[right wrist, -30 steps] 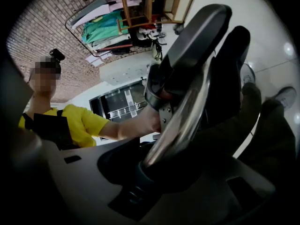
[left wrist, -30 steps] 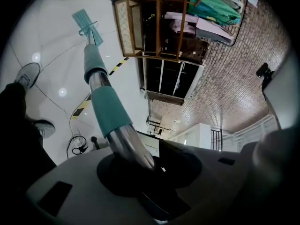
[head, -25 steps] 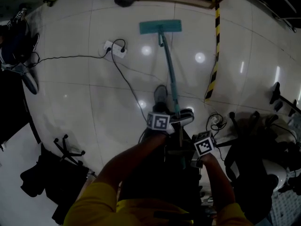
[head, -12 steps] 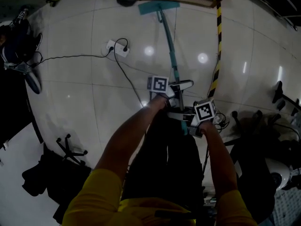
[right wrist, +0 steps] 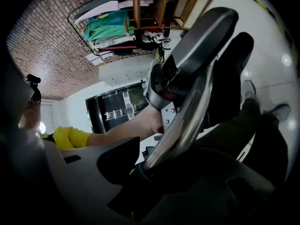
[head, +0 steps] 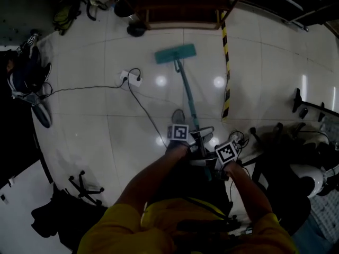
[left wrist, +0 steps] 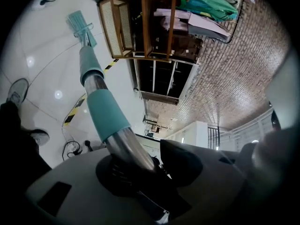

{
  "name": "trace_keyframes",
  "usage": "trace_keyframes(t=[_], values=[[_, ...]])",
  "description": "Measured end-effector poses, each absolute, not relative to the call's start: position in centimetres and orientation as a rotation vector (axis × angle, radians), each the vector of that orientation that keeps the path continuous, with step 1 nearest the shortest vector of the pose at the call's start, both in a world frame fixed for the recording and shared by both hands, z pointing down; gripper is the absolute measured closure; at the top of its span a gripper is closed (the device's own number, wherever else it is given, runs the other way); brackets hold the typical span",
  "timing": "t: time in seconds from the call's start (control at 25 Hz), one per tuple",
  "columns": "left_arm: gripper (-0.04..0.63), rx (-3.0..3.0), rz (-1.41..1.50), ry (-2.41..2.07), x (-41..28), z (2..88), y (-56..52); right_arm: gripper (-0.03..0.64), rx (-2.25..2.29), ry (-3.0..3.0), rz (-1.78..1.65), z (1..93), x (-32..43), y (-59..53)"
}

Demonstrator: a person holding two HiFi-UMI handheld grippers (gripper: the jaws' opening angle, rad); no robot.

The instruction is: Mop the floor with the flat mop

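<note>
The flat mop's teal head [head: 175, 53] lies on the white tiled floor in front of a wooden shelf. Its handle [head: 188, 102] slopes back to me. My left gripper [head: 197, 137] is shut on the handle's metal tube, just below the teal sleeve [left wrist: 105, 114]; the mop head [left wrist: 80, 25] shows far up the pole. My right gripper [head: 207, 162] grips the same handle [right wrist: 183, 125] lower down, close behind the left gripper [right wrist: 187, 55]. Its jaws are opening, with the tube still seated between them.
A white power strip [head: 131, 78] with a black cable lies left of the mop. A yellow-black floor strip [head: 226, 73] runs on the right. The wooden shelf [head: 175, 4] stands ahead, dark equipment [head: 307, 157] at right, a chair base [head: 82, 181] at left. My shoe [head: 179, 118] is beside the handle.
The mop head slid out to the shelf's foot, then came back toward me, nearer than a second ago. Both grippers went forward and back with the handle.
</note>
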State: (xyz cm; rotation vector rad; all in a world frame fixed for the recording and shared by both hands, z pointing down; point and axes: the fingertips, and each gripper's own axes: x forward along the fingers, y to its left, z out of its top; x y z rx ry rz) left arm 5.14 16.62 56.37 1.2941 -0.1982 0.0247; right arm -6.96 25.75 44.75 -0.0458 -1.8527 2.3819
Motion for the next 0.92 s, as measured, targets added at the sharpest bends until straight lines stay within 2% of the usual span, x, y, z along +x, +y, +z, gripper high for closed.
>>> trace_keyframes(t=[0.32, 0.92], values=[[0.436, 1.278, 0.073, -0.134, 7.3, 44.8, 21.4, 0.465, -0.016, -1.811, 2.484, 33.1, -6.2, 29.7], [0.439, 1.294, 0.125, -0.070, 9.8, 38.1, 22.2, 0.465, 0.089, -1.830, 2.495, 26.6, -4.7, 29.9]])
